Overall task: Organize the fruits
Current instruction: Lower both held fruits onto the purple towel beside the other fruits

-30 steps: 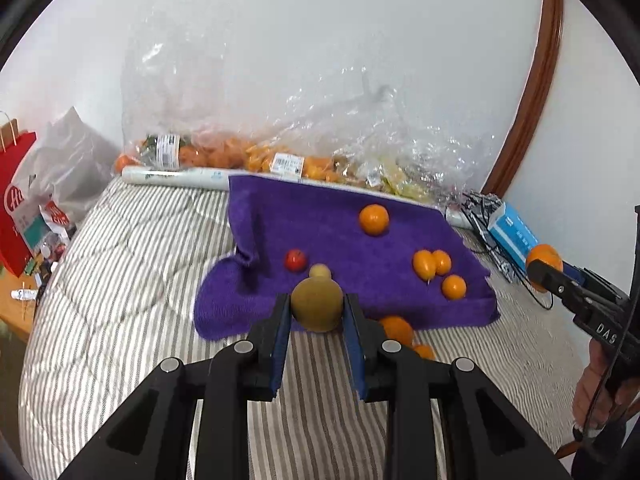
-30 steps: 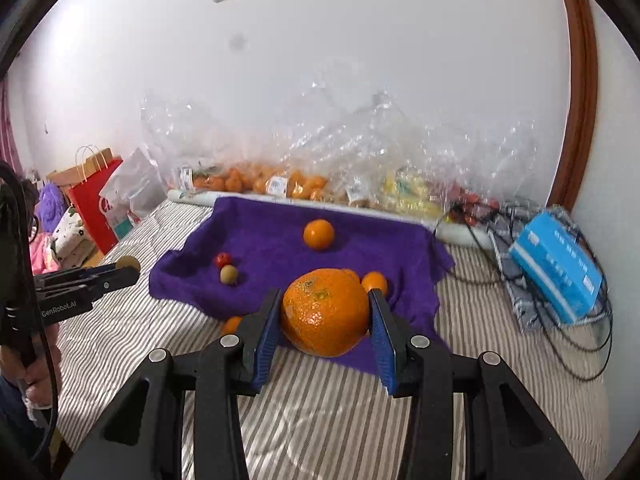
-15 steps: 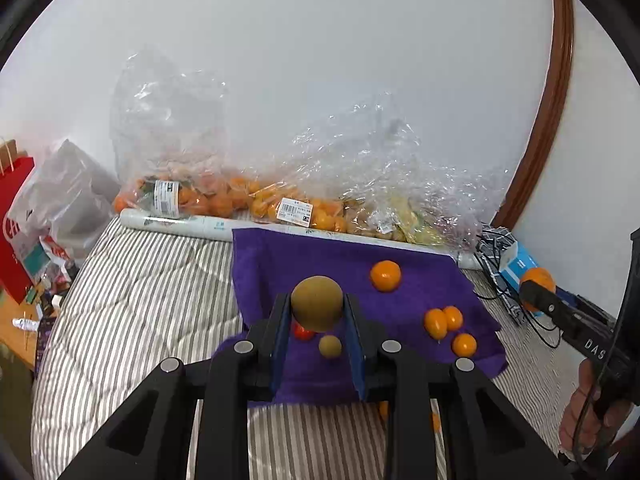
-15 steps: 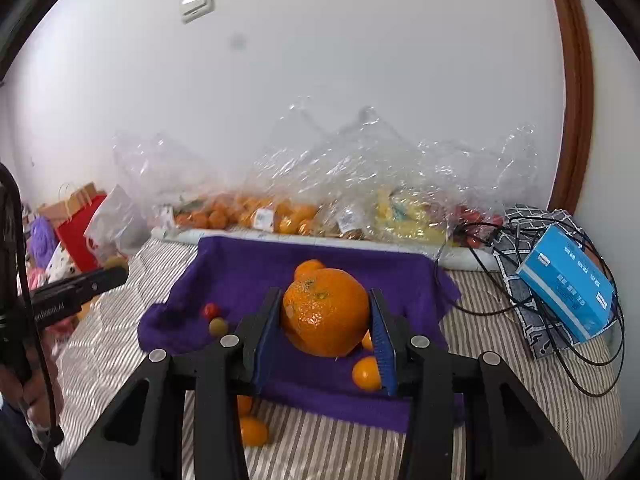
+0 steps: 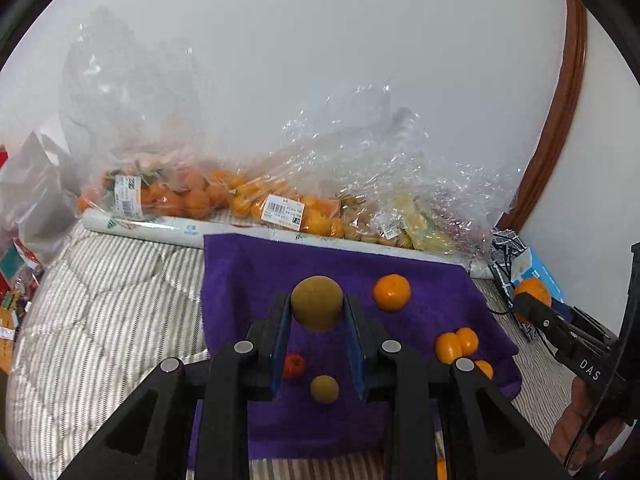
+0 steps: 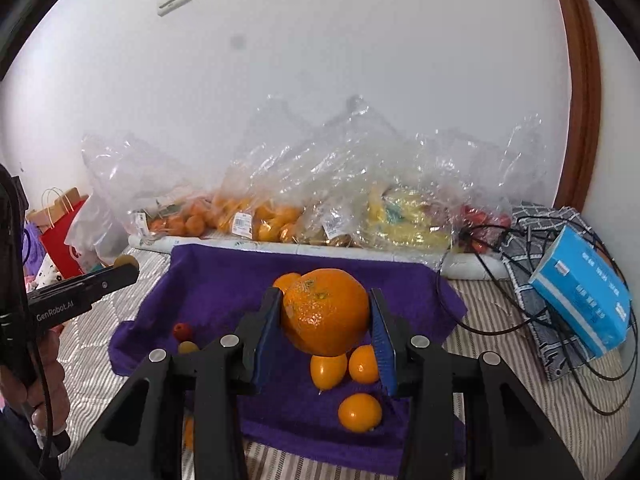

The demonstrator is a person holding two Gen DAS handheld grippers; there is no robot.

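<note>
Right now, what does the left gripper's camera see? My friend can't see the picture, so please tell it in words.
The left gripper holds a round olive-brown fruit above a purple towel on a striped bed. On the towel lie several oranges, a small red fruit and a small brown one. Clear bags of fruit line the wall.

1. We see a round olive-brown fruit (image 5: 317,303) clamped between the left jaws, lifted above the purple towel (image 5: 248,272).
2. A large dimpled orange (image 6: 325,311) sits pinched between the right jaws, also raised.
3. Below the left jaws on the towel lie a small red fruit (image 5: 294,366) and a smaller olive-brown fruit (image 5: 324,389).
4. Right of the left jaws rests one mandarin (image 5: 391,292); under the right jaws lie three small oranges (image 6: 328,370).
</note>
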